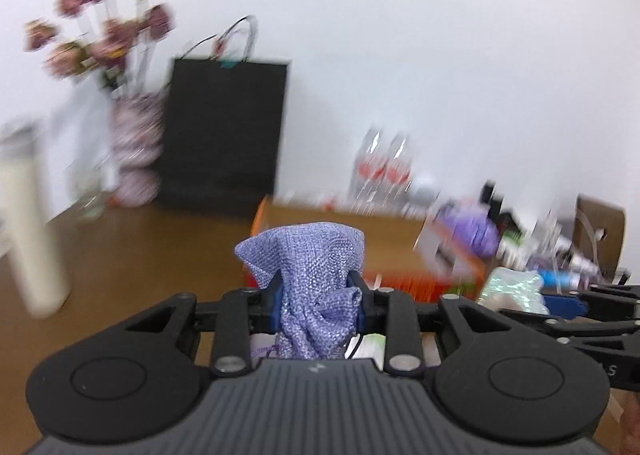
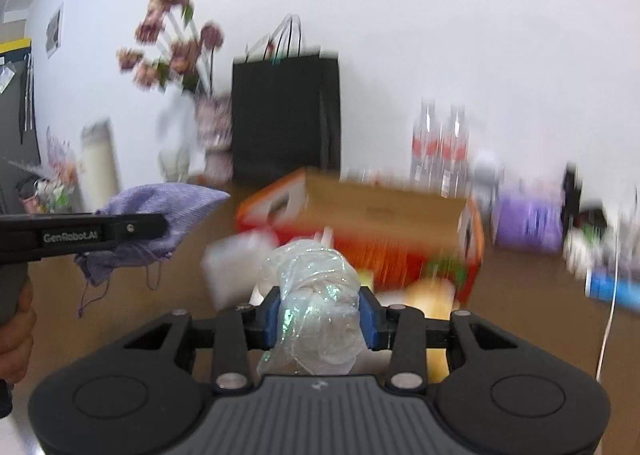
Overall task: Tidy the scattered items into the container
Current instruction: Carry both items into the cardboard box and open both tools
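My left gripper (image 1: 318,295) is shut on a purple woven drawstring pouch (image 1: 308,255), which bunches up between its blue pads above the brown table. In the right wrist view that pouch (image 2: 168,211) hangs at the left from the left gripper (image 2: 160,225), a hand on its handle. A crumpled clear iridescent plastic bag (image 2: 316,287) is pinched in my right gripper (image 2: 322,321). Ahead of both stands the orange and brown cardboard box (image 2: 384,215), open at the top. From the left wrist view, the bag (image 1: 516,291) and the right gripper (image 1: 568,305) show at the right edge.
A black paper bag (image 2: 286,115), a patterned vase with pink flowers (image 2: 214,135) and two clear bottles (image 2: 440,147) stand along the white wall. A purple package (image 2: 528,223) and blurred clutter lie right of the box. A cream tumbler (image 1: 28,231) stands at left.
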A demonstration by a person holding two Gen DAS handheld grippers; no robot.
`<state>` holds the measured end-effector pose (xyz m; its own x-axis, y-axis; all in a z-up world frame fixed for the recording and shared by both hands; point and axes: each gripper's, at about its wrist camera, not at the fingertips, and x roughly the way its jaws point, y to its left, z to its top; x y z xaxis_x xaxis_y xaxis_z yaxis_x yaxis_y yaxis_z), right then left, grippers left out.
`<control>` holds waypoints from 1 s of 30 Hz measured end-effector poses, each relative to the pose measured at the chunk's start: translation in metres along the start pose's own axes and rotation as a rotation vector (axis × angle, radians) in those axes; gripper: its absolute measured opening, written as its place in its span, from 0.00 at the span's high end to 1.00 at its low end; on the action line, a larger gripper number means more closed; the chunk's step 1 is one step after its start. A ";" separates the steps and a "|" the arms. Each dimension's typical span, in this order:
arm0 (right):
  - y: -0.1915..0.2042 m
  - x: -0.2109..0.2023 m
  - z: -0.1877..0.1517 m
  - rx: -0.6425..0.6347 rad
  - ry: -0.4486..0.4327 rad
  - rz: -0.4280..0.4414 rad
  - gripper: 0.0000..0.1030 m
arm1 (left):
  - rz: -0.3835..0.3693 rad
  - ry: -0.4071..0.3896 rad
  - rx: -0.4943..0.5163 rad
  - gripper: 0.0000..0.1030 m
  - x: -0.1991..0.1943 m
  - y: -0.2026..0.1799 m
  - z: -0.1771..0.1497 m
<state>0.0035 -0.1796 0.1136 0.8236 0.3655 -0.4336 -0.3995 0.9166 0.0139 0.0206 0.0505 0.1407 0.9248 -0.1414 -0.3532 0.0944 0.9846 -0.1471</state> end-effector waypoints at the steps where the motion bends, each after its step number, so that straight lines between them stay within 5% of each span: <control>1: -0.006 0.013 0.023 0.001 -0.011 -0.007 0.63 | -0.017 0.018 0.004 0.68 0.025 0.000 0.022; 6: -0.045 0.136 0.122 0.093 0.128 -0.043 0.62 | 0.034 0.224 0.049 0.68 0.179 0.008 0.082; 9: -0.077 0.224 0.140 0.182 0.287 -0.031 0.62 | 0.073 0.371 0.002 0.67 0.252 0.022 0.077; 12: -0.098 0.298 0.136 0.297 0.420 0.027 0.62 | 0.100 0.440 0.058 0.67 0.296 0.020 0.067; 17: -0.091 0.362 0.122 0.261 0.486 -0.023 0.61 | 0.127 0.489 0.086 0.54 0.329 0.021 0.058; 22: -0.089 0.383 0.110 0.254 0.509 -0.038 0.57 | 0.140 0.466 0.096 0.53 0.329 0.027 0.059; 30: -0.109 0.337 0.131 0.324 0.455 -0.008 0.20 | 0.141 0.435 0.030 0.14 0.290 0.035 0.096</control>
<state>0.3779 -0.1354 0.0842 0.5406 0.3176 -0.7790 -0.1904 0.9482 0.2544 0.3279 0.0535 0.1218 0.6889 -0.0298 -0.7243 -0.0048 0.9989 -0.0456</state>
